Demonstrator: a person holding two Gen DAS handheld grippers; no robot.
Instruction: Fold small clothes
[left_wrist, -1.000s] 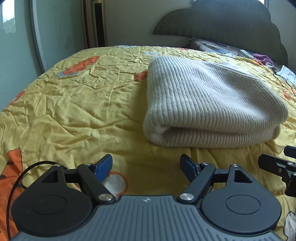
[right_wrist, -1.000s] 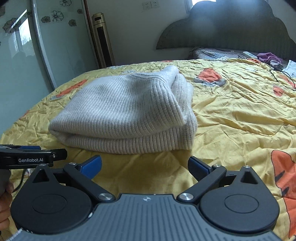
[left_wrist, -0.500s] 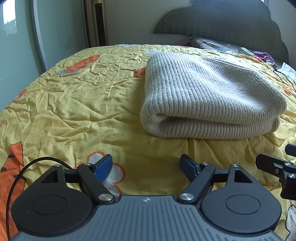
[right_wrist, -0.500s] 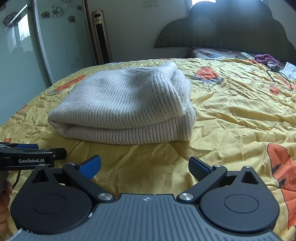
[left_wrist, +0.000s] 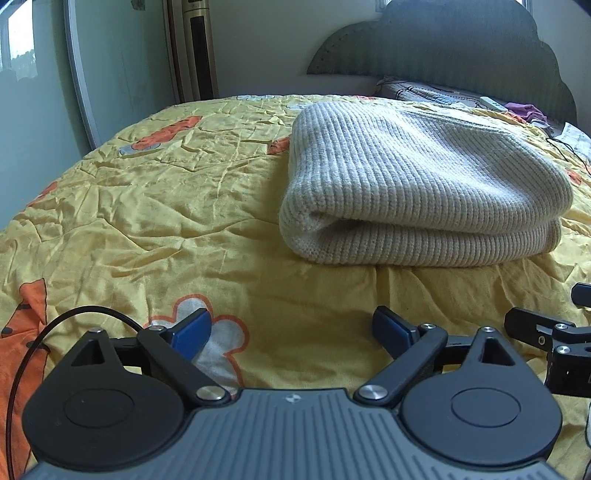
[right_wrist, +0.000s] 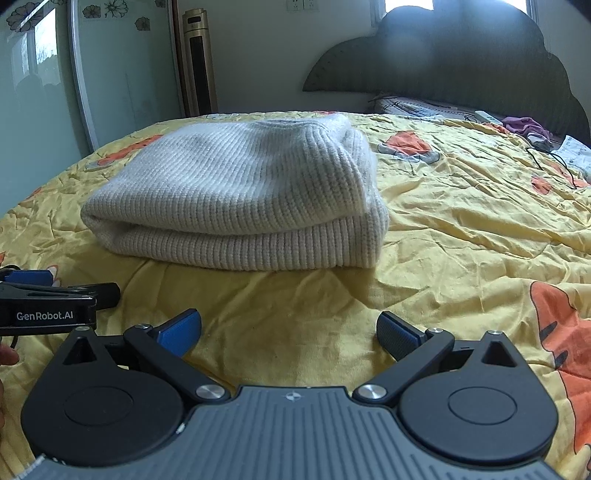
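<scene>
Yellow bed: folded cream sweater lying on quilt

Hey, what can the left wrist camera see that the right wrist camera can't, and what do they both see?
Only the left wrist view shows the sweater's rounded left fold and a white flower print on the quilt. Only the right wrist view shows the sweater's right edge, flower decals on the glass door and a GenRobot.AI label. Both show the folded cream ribbed knit sweater on the yellow quilt and the dark scalloped headboard.
</scene>
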